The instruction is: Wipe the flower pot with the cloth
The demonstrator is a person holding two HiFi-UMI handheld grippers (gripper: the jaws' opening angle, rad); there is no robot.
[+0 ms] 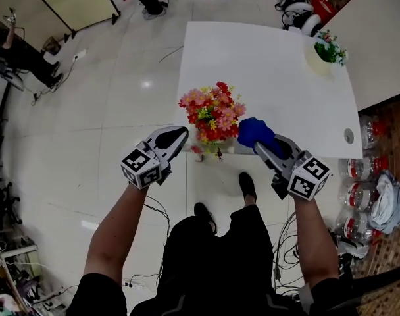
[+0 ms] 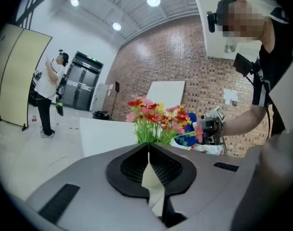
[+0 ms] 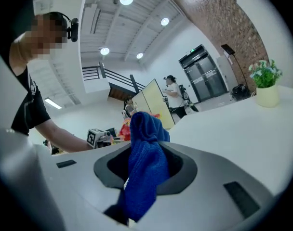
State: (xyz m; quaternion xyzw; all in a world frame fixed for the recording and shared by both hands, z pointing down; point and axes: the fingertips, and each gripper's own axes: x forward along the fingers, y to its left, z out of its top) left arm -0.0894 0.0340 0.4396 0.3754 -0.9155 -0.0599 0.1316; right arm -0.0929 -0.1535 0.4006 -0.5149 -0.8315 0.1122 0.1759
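Both grippers at the near table edge, flanking the flower pot.
The right gripper (image 1: 258, 139) jaws clamp the blue cloth (image 1: 254, 131), just right of the blooms. The left gripper (image 1: 182, 134) jaws are pressed together and empty, just left of the flower pot (image 1: 208, 146), which stands at the white table's (image 1: 266, 64) near edge. A second plant (image 1: 326, 51) stands at the far corner.

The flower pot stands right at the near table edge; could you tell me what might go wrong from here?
The flower pot is at the table edge, so a firm push from the cloth could tip it off. The left tongs seem to pinch only its rim, so it may slip. The cloth could snag the flowers.
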